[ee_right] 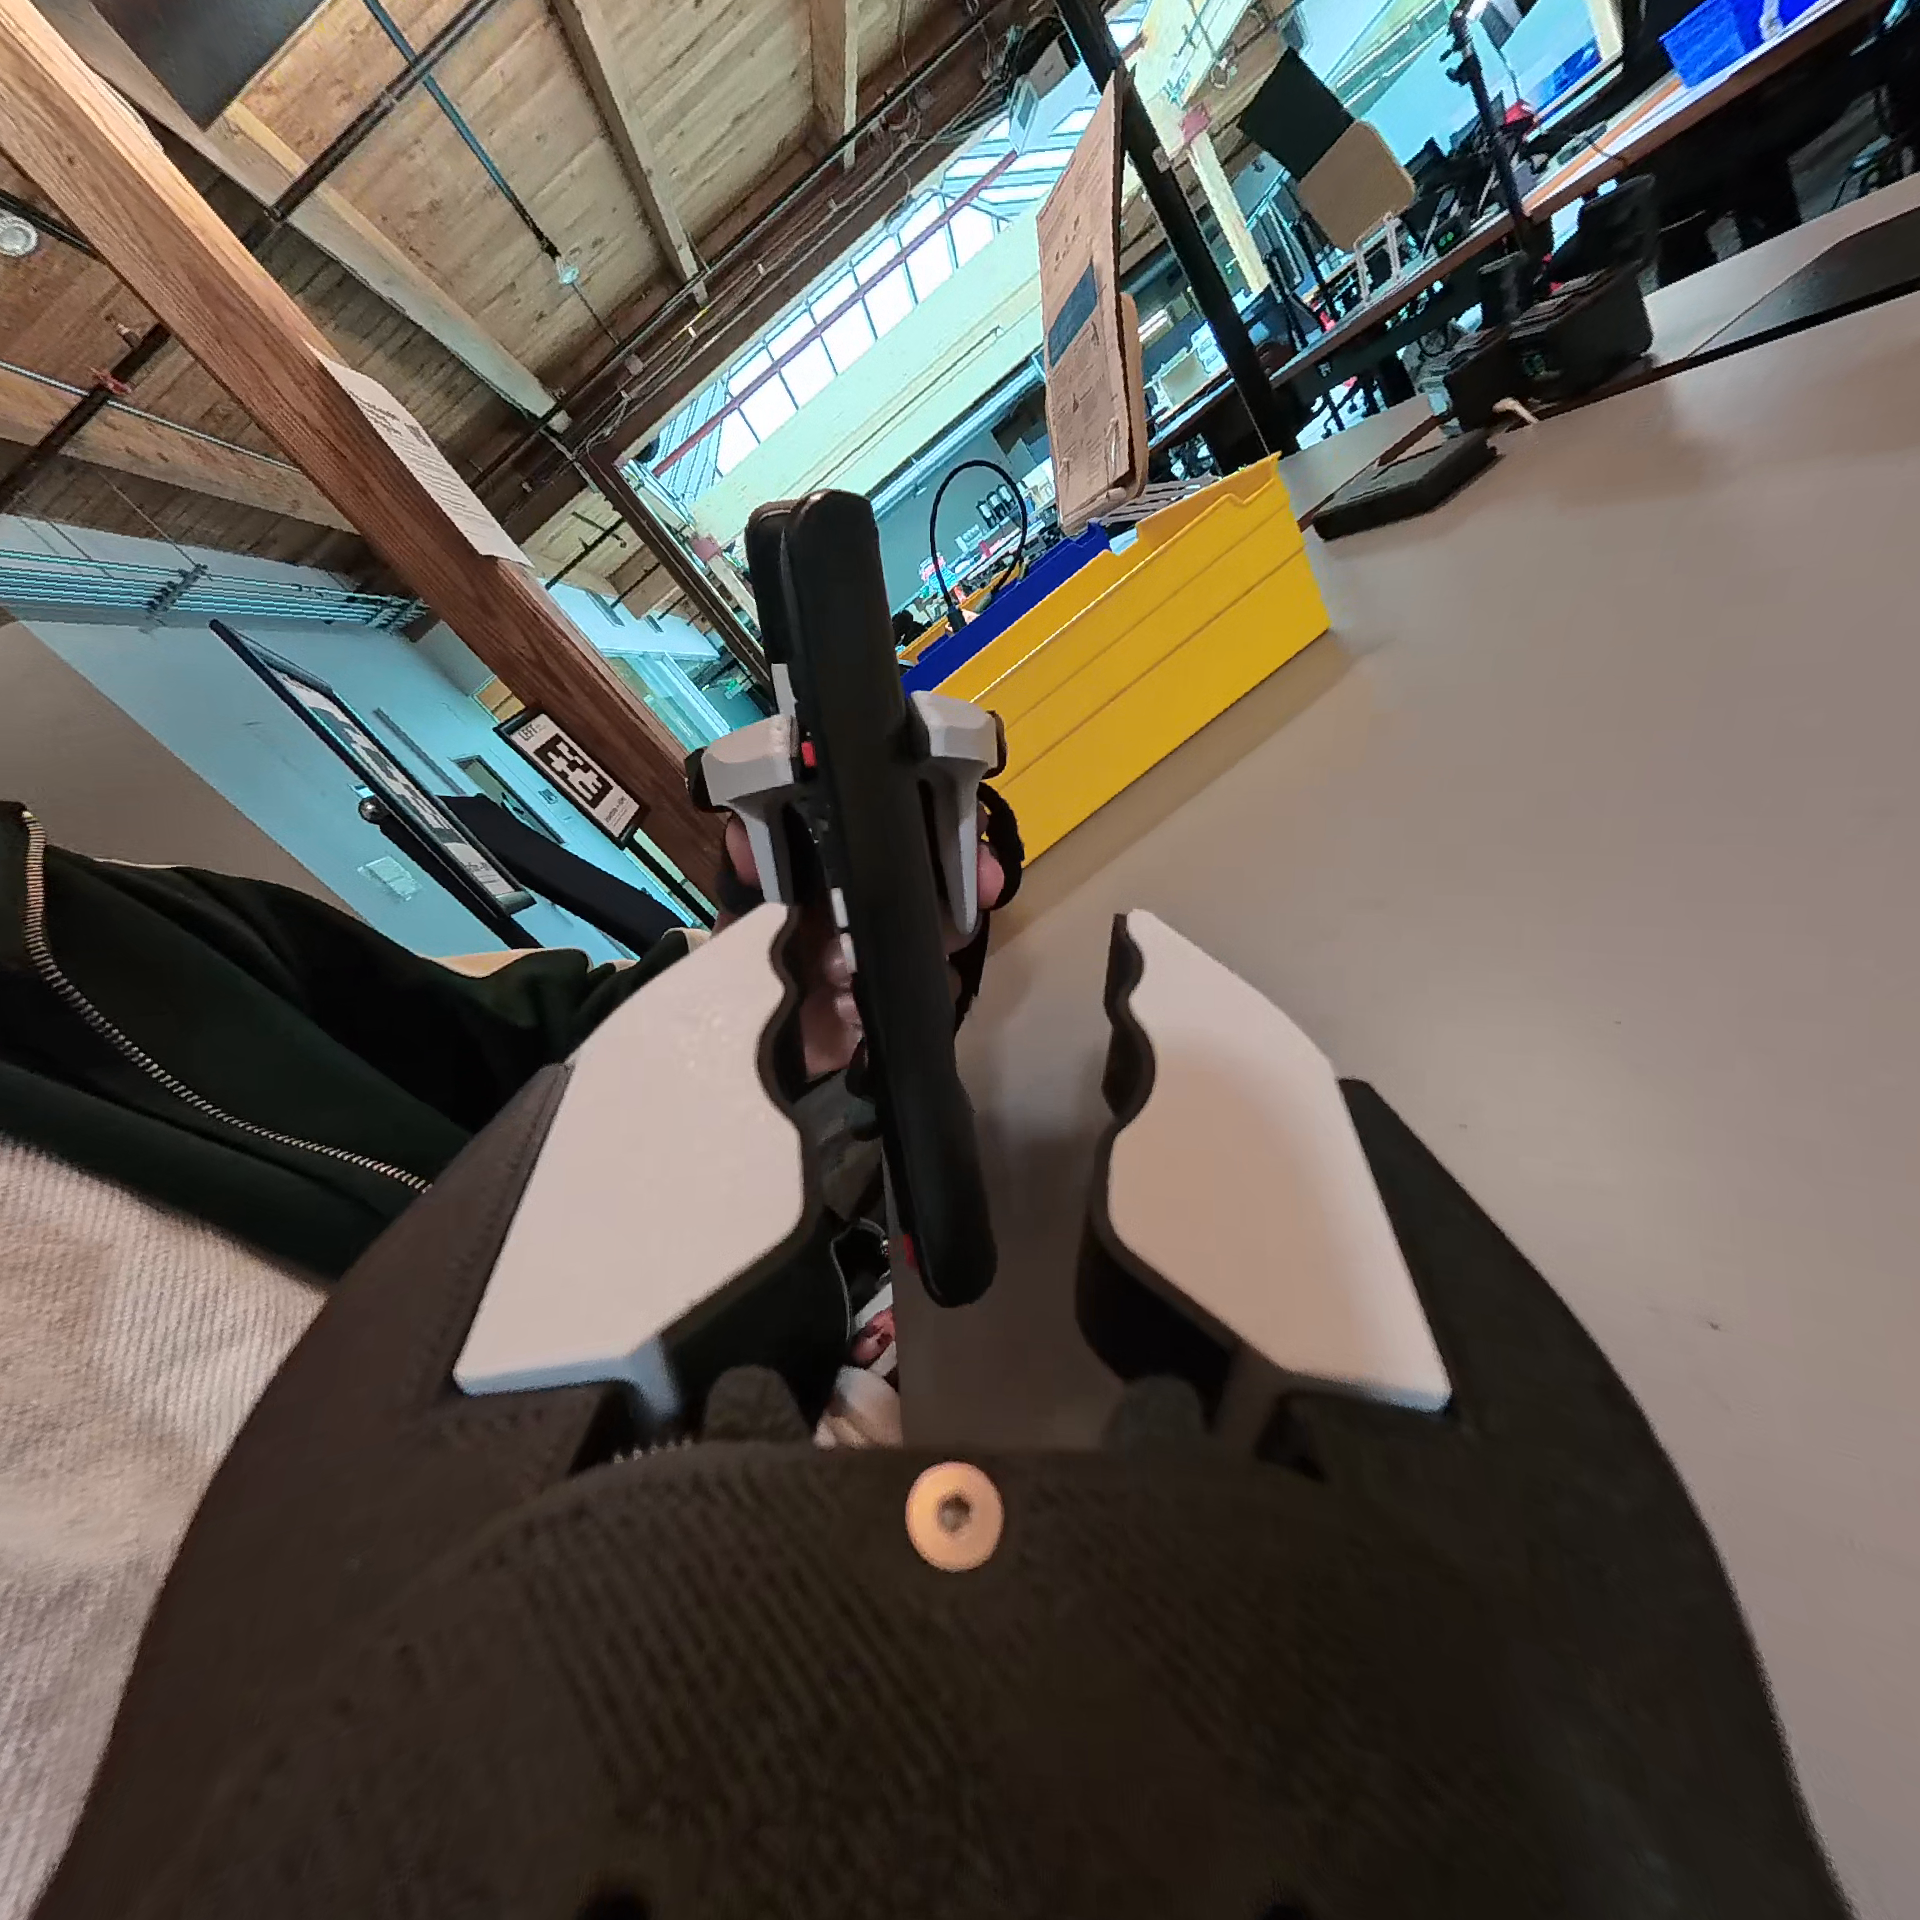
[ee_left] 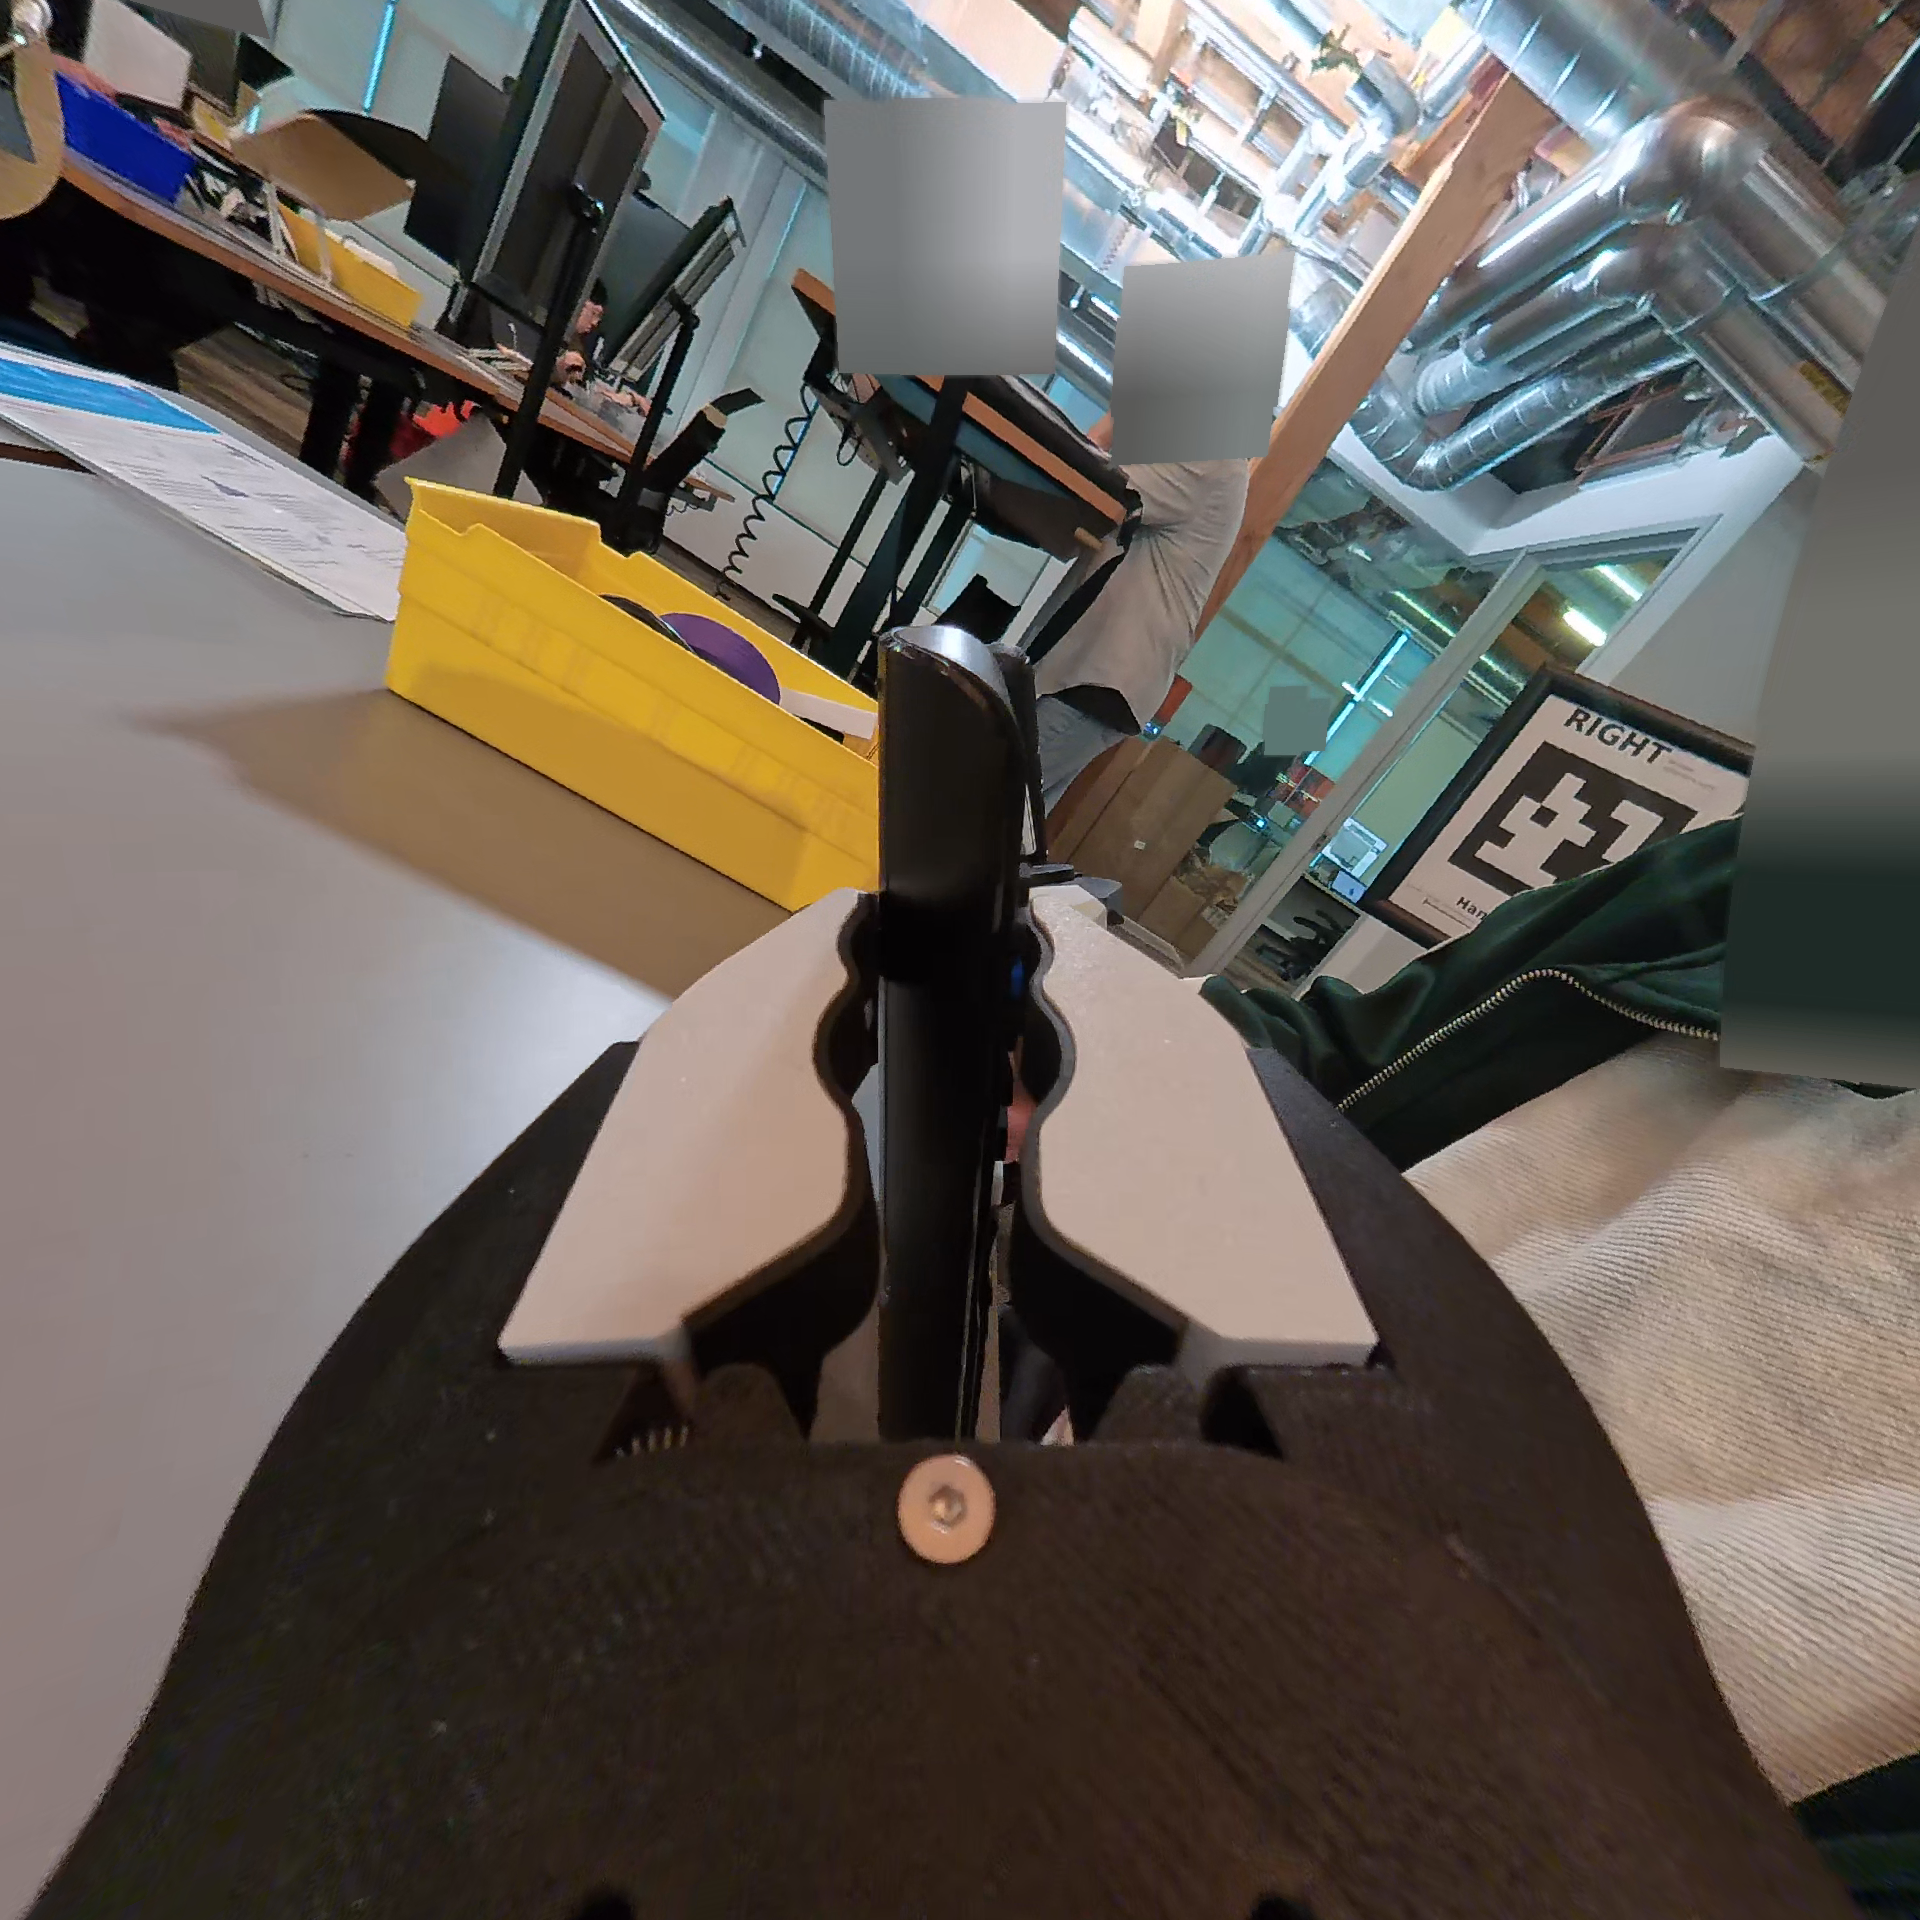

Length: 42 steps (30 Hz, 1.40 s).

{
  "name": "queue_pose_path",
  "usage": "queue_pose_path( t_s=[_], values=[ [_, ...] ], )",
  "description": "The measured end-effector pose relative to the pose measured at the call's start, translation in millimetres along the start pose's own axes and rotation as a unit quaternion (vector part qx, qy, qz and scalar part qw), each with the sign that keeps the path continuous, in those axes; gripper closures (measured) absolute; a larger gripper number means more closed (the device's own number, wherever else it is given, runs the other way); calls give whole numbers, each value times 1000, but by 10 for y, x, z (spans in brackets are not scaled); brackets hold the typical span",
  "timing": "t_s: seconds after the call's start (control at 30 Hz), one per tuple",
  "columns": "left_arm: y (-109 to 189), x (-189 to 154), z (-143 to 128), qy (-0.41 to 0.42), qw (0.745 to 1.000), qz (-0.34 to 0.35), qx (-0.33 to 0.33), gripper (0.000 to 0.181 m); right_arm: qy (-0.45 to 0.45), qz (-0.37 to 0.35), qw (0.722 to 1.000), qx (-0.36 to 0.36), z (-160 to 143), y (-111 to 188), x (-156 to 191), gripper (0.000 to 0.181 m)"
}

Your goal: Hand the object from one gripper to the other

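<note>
The object is a slim black handset like a remote (ee_left: 935, 779), with small red and white buttons on one edge. My left gripper (ee_left: 945, 914) is shut on it and holds it on edge above the grey table (ee_left: 260, 987). In the right wrist view the same handset (ee_right: 847, 644) stands upright, clamped by the left gripper (ee_right: 847, 748) farther off. My right gripper (ee_right: 948, 935) is open, one finger on each side of the handset's lower end. Its left finger (ee_right: 665, 1143) is close to the handset and its right finger (ee_right: 1226, 1143) stands clear of it.
A yellow bin (ee_left: 582, 717) holding a purple thing stands on the table behind the handset, with printed sheets (ee_left: 208, 468) to its left. In the right wrist view a yellow bin (ee_right: 1143, 665), a blue bin (ee_right: 997, 613), a cardboard flap (ee_right: 1086, 312) and a black pad (ee_right: 1403, 488) stand farther back. A person's green jacket (ee_left: 1507, 997) is close by. Left tips to right tips: about 4 centimetres.
</note>
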<state>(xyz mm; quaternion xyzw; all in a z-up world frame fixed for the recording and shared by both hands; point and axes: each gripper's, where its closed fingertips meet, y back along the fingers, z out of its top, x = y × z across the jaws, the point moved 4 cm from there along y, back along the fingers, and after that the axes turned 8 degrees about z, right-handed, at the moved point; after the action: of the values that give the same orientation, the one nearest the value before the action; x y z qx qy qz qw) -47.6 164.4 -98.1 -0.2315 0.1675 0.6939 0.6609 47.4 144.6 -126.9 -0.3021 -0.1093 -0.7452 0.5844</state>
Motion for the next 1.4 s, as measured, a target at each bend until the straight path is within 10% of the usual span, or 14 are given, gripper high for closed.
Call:
queue_pose_path(
  t_s=[0.77,1.07,1.4],
  values=[
    [55,-86,85,15,997,-71,-34,156,-13,16,1000,-3,-4,-18,11,123],
    [145,-492,197,-18,970,-234,-56,156,-126,211,968,55,-193,-193,340,121],
    [54,-388,197,-70,990,-90,-78,156,94,57,985,133,-401,-393,292,115]
  ],
)
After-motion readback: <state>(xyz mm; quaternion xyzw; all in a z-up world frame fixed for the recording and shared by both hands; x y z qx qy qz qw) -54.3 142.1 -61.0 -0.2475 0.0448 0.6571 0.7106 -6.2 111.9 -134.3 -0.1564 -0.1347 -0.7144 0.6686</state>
